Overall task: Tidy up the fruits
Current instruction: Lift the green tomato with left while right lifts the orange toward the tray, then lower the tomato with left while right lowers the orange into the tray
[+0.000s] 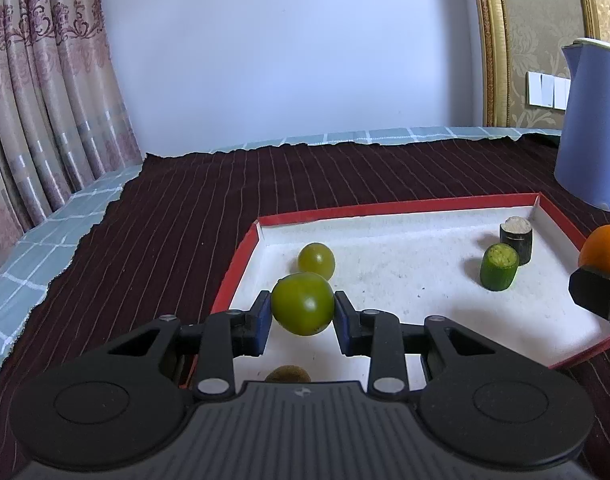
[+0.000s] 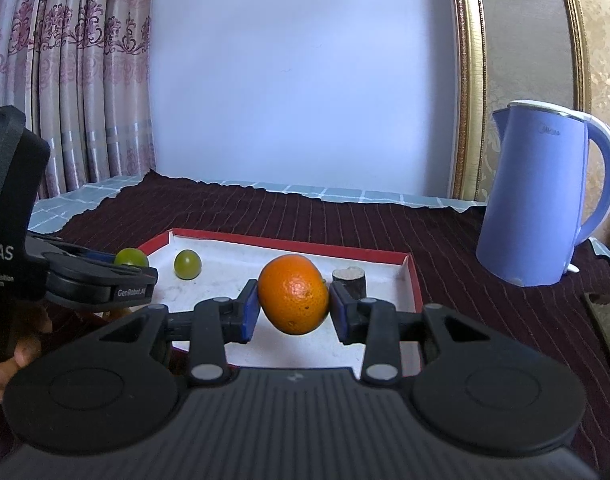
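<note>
Midway: your left fingers [image 1: 303, 312] clamp a green fruit [image 1: 302, 303] and your right fingers [image 2: 293, 307] an orange [image 2: 293, 294], both above the tray [image 1: 241, 258]; three pieces lie beyond them, a kiwi [image 1: 287, 375] below.

We count two green plums [image 1: 303, 303] [image 1: 316, 261], one orange [image 2: 293, 294], one green cane piece [image 1: 499, 267], one dark cane piece [image 1: 516, 240], one kiwi [image 1: 287, 375], one tray [image 1: 241, 264], one kettle [image 2: 537, 196], two grippers [image 1: 303, 318] [image 2: 293, 312].
</note>
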The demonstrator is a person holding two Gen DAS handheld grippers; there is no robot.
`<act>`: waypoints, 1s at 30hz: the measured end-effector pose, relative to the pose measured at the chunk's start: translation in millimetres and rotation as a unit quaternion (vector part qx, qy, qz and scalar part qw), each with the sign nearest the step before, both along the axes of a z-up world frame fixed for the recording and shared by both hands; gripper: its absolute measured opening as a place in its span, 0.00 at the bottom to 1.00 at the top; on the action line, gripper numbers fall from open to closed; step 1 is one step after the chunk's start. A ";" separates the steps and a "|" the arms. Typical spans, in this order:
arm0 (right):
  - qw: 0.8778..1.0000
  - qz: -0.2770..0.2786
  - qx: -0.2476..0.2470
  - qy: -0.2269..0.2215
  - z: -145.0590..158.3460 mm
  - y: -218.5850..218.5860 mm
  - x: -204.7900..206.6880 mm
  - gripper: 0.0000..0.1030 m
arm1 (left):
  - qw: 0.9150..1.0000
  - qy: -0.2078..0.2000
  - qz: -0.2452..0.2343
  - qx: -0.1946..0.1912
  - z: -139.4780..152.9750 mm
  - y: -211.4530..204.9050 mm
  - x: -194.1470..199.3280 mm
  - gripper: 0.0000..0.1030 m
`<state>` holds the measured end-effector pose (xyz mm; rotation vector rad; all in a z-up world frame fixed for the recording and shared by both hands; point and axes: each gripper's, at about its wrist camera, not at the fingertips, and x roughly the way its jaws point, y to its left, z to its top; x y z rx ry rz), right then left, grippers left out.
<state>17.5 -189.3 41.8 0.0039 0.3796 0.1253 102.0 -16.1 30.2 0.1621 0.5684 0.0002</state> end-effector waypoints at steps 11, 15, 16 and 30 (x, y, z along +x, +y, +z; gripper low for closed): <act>1.000 -0.002 0.000 -0.001 2.5 -2.4 9.5 0.33 | 1.000 0.006 0.009 0.000 -2.4 -2.0 15.5 0.31; 1.000 -0.003 -0.002 -0.001 2.9 -3.2 12.4 0.33 | 1.000 0.010 0.010 0.004 -4.1 -4.4 21.7 0.31; 1.000 -0.004 -0.003 -0.001 3.3 -3.3 13.1 0.33 | 1.000 0.011 0.010 0.004 -4.5 -5.0 22.7 0.31; 1.000 -0.009 -0.010 0.000 5.0 -5.1 24.6 0.33 | 1.000 0.019 0.009 0.007 -7.4 -8.1 38.5 0.31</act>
